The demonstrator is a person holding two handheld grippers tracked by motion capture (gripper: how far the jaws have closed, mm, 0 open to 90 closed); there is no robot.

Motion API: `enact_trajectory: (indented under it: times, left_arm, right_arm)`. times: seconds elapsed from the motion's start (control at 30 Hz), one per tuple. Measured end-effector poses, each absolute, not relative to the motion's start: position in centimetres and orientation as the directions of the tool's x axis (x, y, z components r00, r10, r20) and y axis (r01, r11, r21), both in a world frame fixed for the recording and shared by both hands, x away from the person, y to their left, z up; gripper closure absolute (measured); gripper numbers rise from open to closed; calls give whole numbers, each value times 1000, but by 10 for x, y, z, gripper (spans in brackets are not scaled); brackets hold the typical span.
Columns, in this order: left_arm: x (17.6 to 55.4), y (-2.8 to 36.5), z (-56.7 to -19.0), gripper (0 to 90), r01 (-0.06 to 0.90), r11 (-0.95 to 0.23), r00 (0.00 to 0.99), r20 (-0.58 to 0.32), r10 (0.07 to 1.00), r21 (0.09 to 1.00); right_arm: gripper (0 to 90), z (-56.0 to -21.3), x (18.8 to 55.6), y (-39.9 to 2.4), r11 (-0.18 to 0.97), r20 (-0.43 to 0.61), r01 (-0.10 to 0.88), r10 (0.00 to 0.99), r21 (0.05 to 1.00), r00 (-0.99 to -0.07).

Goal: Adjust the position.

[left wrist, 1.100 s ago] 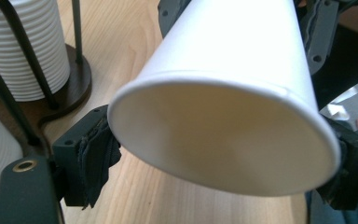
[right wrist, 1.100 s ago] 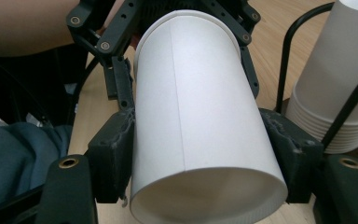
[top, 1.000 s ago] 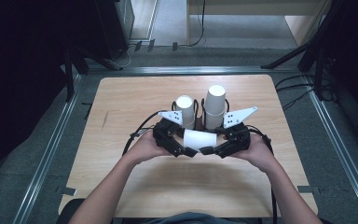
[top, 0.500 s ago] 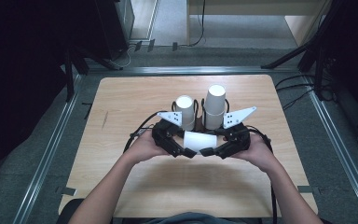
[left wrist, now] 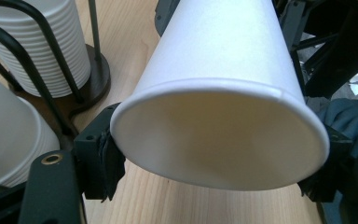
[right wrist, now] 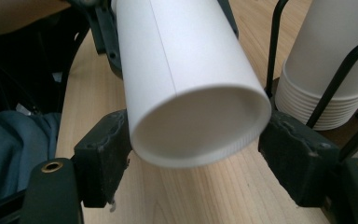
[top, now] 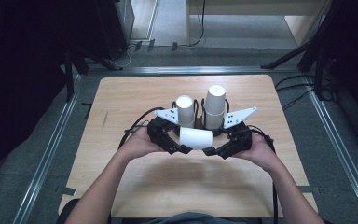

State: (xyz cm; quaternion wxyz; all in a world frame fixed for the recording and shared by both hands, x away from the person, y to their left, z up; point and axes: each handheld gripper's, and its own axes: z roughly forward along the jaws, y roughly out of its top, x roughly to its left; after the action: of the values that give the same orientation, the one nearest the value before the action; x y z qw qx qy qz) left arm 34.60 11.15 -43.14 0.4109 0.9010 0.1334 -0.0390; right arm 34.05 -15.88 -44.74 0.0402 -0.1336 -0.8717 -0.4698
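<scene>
The cup (top: 196, 138) lies level just above the desk (top: 121, 98) before the stacks (top: 200, 112), its rim pinched in the left claw (left wrist: 214, 154) while the right claw's (right wrist: 196, 149) just-widened jaws flank the base, so hold the left pinch gently to avoid crushing.

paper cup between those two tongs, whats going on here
A person holds one white paper cup sideways just above the table, between two hand-held tongs. The left tongs grip its wide open rim. The right tongs sit around its narrow base and have just been opening, with a gap showing at one pad. Behind stand two cup stacks in a black wire holder.
</scene>
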Motion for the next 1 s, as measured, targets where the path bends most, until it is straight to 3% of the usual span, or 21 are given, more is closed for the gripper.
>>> enact_trajectory:
  times: [0.37,1.0]
  left_arm:
    - [355,109,-426,230,268,-716,962,-146,229,644]
    - [356,88,-431,229,214,-817,976,-142,162,535]
  right_arm:
    - [255,-453,341,-156,564,171,267,217,781,-961]
    - [255,-459,340,-148,609,143,245,212,755,-967]
